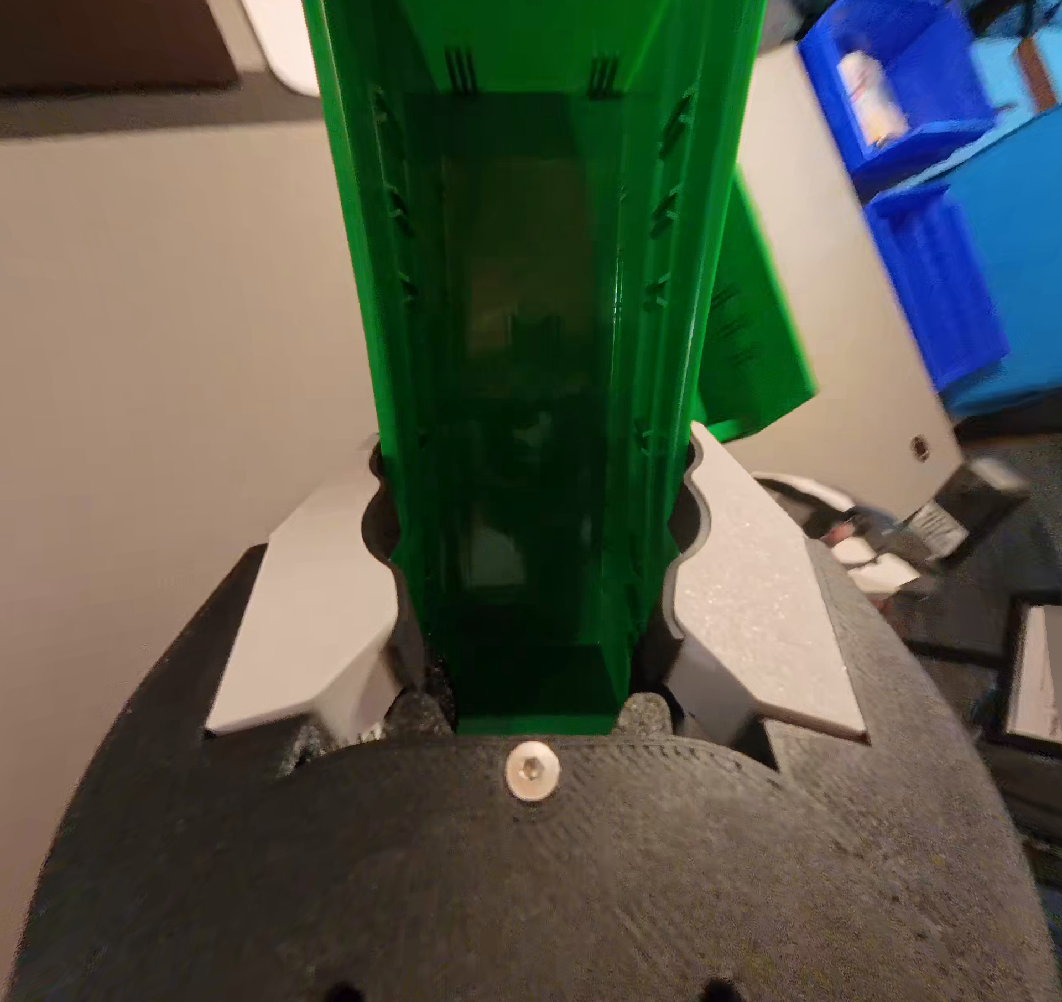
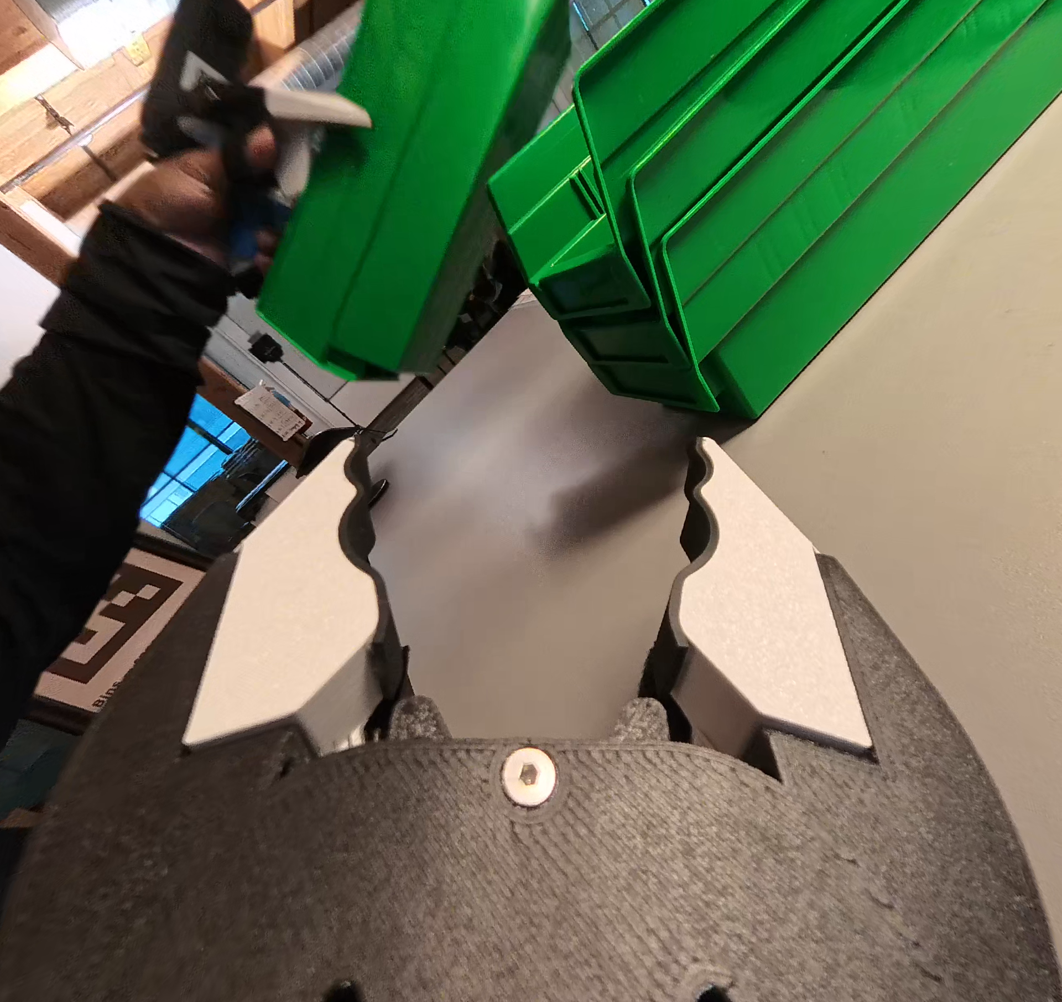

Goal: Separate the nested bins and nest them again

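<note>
**One bin lifted clear of the stack; the rest still nested**

Left gripper [image 1: 531, 491]: jaws clamped on a single green bin [image 1: 517, 284], one pad against each long side wall. From this wrist view the bin runs straight out toward 12 o'clock, open side facing the camera. In the right wrist view the same bin [image 2: 414, 158] hangs in the air at about 10 o'clock, tilted, clear of the tabletop [image 2: 517, 486] and apart from the other bins. A hand in a dark sleeve [image 2: 189, 187] holds that gripper.

Centre: bare grey tabletop between lifted bin and stack.

Right gripper [image 2: 526, 491]: jaws apart, nothing between the pads, only tabletop visible through the gap. It sits low, just short of the stack.

Stack of green bins [image 2: 804, 198]: at about 1 o'clock in the right wrist view, resting on the tabletop. Several rims show one inside another, so these are still nested; exact count not clear.

Background, far right of left wrist view: blue bins [image 1: 896, 112], not part of the job as far as I can judge.

Progress, as judged: separation started only. One bin is out. Remaining: set it down, pull the other bins apart one by one, then the whole re-nesting. Early stage.
</note>
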The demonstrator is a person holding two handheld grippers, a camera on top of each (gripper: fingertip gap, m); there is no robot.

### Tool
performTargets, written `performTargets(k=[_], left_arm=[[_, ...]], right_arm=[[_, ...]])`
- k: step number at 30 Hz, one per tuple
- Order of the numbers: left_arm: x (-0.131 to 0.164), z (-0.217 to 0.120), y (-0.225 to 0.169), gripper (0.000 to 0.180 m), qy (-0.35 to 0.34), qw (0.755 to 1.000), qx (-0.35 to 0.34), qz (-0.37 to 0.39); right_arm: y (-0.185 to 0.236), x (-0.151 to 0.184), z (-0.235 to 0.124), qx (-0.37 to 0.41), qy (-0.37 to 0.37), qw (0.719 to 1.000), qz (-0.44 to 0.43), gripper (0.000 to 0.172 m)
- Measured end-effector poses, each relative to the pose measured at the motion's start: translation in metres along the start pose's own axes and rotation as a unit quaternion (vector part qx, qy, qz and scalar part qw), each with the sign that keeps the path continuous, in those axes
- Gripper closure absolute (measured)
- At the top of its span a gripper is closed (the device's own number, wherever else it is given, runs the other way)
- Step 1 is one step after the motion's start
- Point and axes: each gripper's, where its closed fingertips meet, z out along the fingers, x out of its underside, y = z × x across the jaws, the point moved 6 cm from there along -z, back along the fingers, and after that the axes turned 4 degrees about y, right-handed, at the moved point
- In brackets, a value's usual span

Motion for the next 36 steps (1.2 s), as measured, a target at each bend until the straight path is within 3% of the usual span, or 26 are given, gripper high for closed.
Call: performTargets(k=[5,11,19,28,31,36], left_arm=[[-0.040,-0.004,-0.074,0.083,-0.041,0.999,0.017,0.000],[-0.069,0.040,-0.135,0.083,-0.028,0.999,0.032,0.004],[-0.089,0.109,-0.133,0.082,0.016,0.998,-0.061,-0.014],[-0.093,0.153,-0.133,0.071,0.056,0.981,-0.184,0.010],[-0.090,0.165,-0.131,0.065,0.050,0.976,-0.211,0.017],[-0.099,0.163,-0.147,0.065,-0.007,0.981,-0.189,0.053]], right_arm=[[0.000,0.000,0.000,-0.002,-0.001,1.000,0.000,0.062],[0.000,0.000,0.000,-0.003,0.000,1.000,0.001,0.062],[0.000,0.000,-0.001,-0.012,0.001,1.000,0.010,0.062],[0.001,0.001,-0.001,-0.023,0.007,1.000,0.016,0.062],[0.001,0.001,-0.002,-0.025,0.009,0.999,0.019,0.062],[0.001,0.002,-0.003,-0.026,0.012,0.999,0.022,0.062]])
